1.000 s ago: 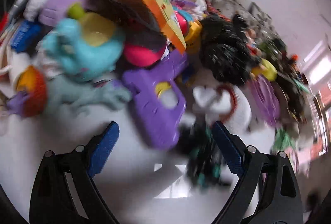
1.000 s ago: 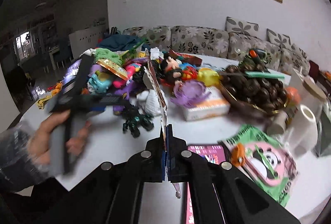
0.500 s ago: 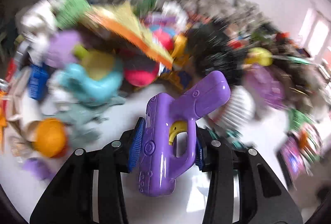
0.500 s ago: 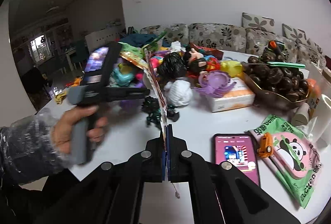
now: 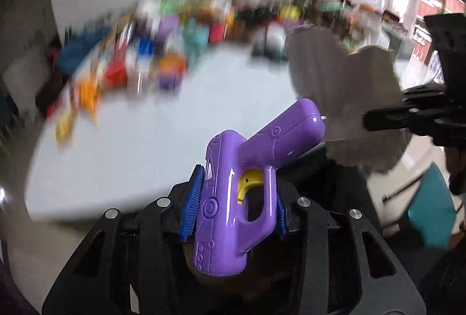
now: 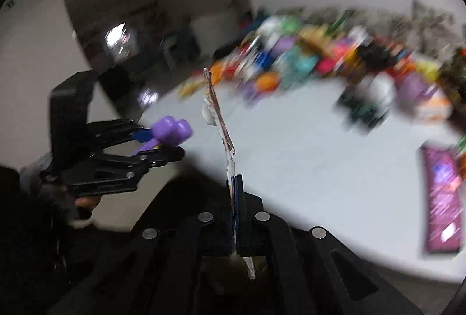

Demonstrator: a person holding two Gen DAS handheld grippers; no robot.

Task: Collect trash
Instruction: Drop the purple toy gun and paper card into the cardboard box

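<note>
Left wrist view: the left hand-held gripper pinches a purple toy gun between its blue pads, gripping it at the trigger section, where a yellow trigger shows. The gun's barrel end points up and to the right, lifted clear of the white tabletop. Beyond the gun, along the far edge of the tabletop, lies a blurred pile of colourful toys; single items cannot be told apart. To the right of the gun, the right hand-held gripper reaches in from the edge of the view, with a flat grey wrapper in its tip, seen broadside and blurred.

Right wrist view: the right hand-held gripper has its fingers pressed together on the wrapper, a thin strip seen edge-on, standing up from the tip with a short end hanging below. To the left of the wrapper, the left hand-held gripper holds the toy gun, both off the edge of the tabletop. A hand shows beneath that gripper's body. To the right of the wrapper, a phone with a lit screen lies on the tabletop. Past the wrapper, the toy pile is smeared by motion.
</note>
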